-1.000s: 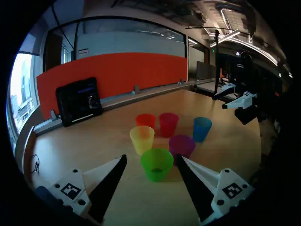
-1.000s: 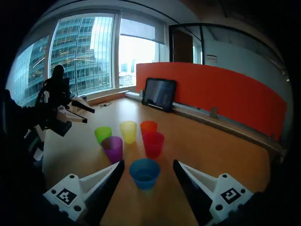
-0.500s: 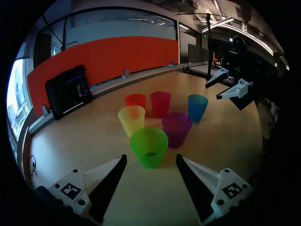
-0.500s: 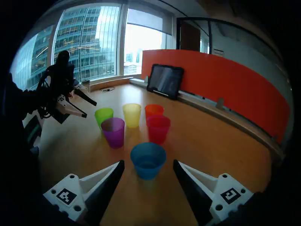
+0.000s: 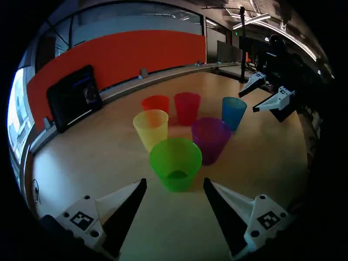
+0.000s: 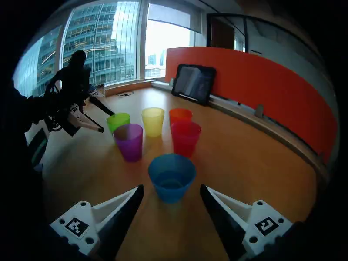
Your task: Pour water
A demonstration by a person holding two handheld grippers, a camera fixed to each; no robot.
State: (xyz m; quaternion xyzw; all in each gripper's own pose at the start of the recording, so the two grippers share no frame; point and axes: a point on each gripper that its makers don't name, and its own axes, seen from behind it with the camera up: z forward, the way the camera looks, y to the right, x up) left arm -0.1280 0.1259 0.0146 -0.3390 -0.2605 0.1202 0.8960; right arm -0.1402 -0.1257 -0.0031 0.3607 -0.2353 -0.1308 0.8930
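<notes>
My L gripper [image 5: 174,180] is spread wide w/ nothing btwn the fingers. The green cup [image 5: 175,163] stands just ahead of the tips, centred on the gap, untouched. All six cups are upright, mouths up, long axis vertical, packed close together.

Left gripper view, L to R: yellow cup [image 5: 151,128] w/ orange cup [image 5: 155,103] behind it, red cup [image 5: 187,106], purple cup [image 5: 211,139], blue cup [image 5: 233,112]. Far right, my R gripper [image 5: 246,103] hangs just beside the blue cup, fingers apart, empty.

The right gripper view looks from the opposite side. There the blue cup is nearest, just ahead of the R tips, and I look down into it; can't tell if there's water inside. At its left are tall windows [image 6: 100,43] w/ towers outside. The left gripper view has ceiling light strips [image 5: 261,30] upper right.

Both views show the tablet [image 5: 71,102] propped in front of the orange partition [image 5: 130,52] at the far edge of the light wood table [image 5: 87,152].
</notes>
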